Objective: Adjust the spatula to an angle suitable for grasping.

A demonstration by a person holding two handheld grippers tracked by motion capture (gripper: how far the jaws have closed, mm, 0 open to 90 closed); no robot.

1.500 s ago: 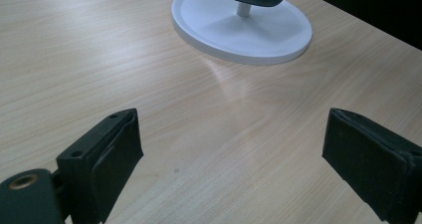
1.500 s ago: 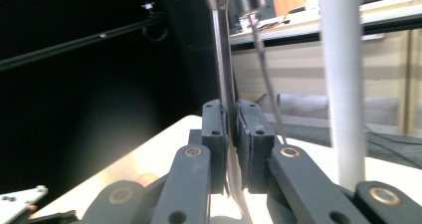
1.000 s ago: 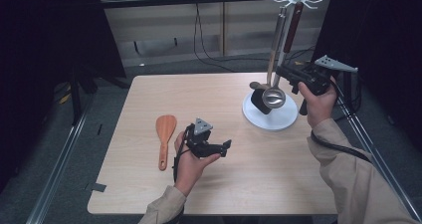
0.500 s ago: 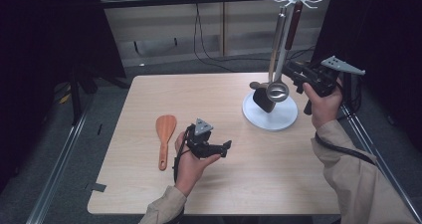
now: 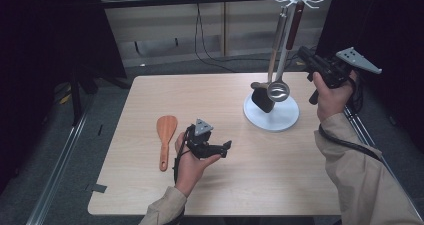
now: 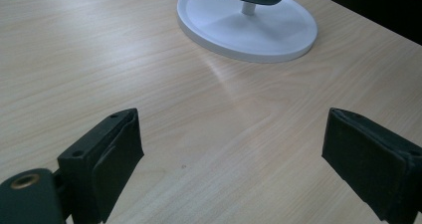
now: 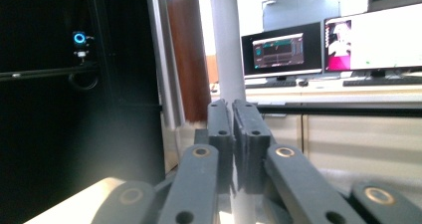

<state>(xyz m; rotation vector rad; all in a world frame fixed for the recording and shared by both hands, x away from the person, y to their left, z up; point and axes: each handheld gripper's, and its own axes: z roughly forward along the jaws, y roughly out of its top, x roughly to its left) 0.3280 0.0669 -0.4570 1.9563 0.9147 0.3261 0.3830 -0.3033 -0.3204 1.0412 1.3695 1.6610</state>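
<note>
We hold right gripper (image 5: 306, 56) upper right, jaws together, just right of hanging steel ladle (image 5: 278, 90) | left gripper (image 5: 220, 149) lower centre, jaws apart, over pale wood table (image 5: 215, 100) | round white stand (image 5: 271, 116)

a light wooden table (image 5: 300, 185) is carrying the things. a wooden spatula (image 5: 165, 137) is lying flat on its left half, blade pointing away from the person, handle pointing toward the near edge. a round white base (image 5: 272, 116) of a utensil stand is sitting on the right half, well apart from the spatula; in the left gripper view the base (image 6: 249, 27) is resting flat on the pale grain.
</note>
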